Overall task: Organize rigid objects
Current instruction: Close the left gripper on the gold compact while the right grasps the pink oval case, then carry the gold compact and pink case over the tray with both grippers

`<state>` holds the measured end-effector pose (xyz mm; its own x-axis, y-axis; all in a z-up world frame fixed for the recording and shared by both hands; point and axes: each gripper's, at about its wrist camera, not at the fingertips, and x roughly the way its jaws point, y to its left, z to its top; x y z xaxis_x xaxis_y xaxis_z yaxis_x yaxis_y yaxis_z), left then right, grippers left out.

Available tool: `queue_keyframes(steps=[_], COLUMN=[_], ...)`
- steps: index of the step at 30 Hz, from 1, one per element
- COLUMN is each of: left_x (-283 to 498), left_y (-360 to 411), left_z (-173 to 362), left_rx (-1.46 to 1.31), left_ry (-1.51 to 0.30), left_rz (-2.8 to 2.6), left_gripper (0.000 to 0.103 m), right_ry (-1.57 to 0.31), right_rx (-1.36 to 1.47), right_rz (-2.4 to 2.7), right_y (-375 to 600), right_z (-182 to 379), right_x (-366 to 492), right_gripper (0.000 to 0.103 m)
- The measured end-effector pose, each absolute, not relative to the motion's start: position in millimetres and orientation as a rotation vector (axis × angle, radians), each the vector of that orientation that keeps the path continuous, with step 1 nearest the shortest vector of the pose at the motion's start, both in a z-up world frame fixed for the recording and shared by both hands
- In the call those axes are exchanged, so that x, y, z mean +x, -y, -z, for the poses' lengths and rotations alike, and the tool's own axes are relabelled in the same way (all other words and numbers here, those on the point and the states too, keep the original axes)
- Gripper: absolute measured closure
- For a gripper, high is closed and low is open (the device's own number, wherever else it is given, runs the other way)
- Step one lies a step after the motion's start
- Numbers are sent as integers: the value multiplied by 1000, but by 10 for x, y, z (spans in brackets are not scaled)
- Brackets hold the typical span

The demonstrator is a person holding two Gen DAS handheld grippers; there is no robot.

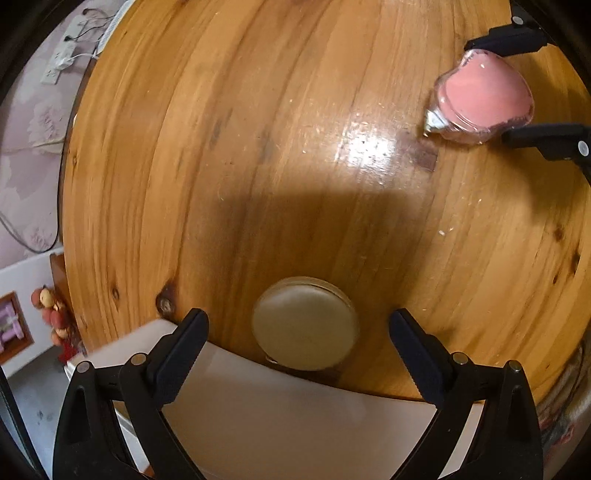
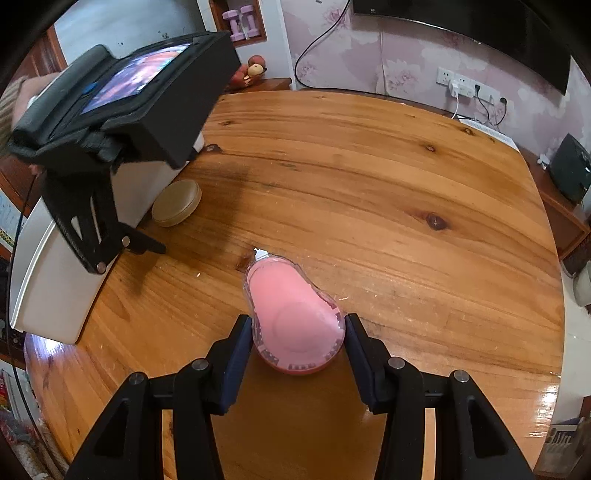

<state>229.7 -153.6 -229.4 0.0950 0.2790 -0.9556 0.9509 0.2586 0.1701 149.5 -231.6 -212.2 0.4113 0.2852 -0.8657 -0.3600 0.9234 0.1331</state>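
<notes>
A pink object in clear plastic packaging (image 2: 291, 314) lies on the round wooden table (image 2: 369, 184). My right gripper (image 2: 298, 332) is shut on its near end, both pads against its sides. In the left wrist view the pink object (image 1: 484, 99) sits far right between the right gripper's fingers (image 1: 546, 138). A round beige tin (image 1: 306, 325) rests on the table beside a white box (image 1: 277, 417). My left gripper (image 1: 299, 325) is open, its jaws wide on either side of the tin, not touching it. The tin (image 2: 176, 202) also shows in the right wrist view.
The white box (image 2: 62, 258) stands at the table's left edge, under my left gripper's body (image 2: 122, 110). Wall sockets with cables (image 2: 469, 88), a shelf with purple dumbbells (image 2: 240, 22) and a fruit bowl (image 2: 251, 72) lie beyond the table.
</notes>
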Motion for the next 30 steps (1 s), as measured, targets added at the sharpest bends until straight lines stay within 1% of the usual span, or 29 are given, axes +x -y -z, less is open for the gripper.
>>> queue_keyframes(steps=[5, 8, 12, 15, 20, 22, 24, 26, 30], left_x=[2473, 2465, 2322, 2376, 2465, 2473, 2512, 2539, 2502], left_y=[1484, 1462, 1445, 1436, 1346, 1316, 1370, 1385, 1360], left_z=[2303, 2294, 2332, 2362, 2359, 2340, 2237, 2223, 2218], left_rx=[1223, 1230, 1259, 1216, 1215, 1201, 1168, 1151, 1147], left_ry=[-1444, -1449, -1473, -1515, -1497, -1487, -1465, -1472, -1446], left_rz=[780, 836, 914, 927, 946, 953, 971, 958, 915], left_gripper=[6, 12, 13, 14, 14, 19, 44, 43, 44], right_ry=[-1070, -1074, -1073, -1076, -1077, -1079, -1083, -1085, -1078], right_rx=[-52, -34, -48, -44, -49, -46, -42, -45, -43], right_rz=[-415, -426, -433, -443, -444, -443, -443, -440, -433], right_y=[2305, 2300, 2253, 2242, 2237, 2239, 2249, 2242, 2240], right_z=[2127, 2127, 2131, 2133, 2129, 2130, 2130, 2127, 2101], right_x=[1497, 1523, 1530, 1551, 1492, 1488, 1491, 1473, 1439], right_gripper=[52, 52, 52, 52, 52, 52, 52, 52, 52])
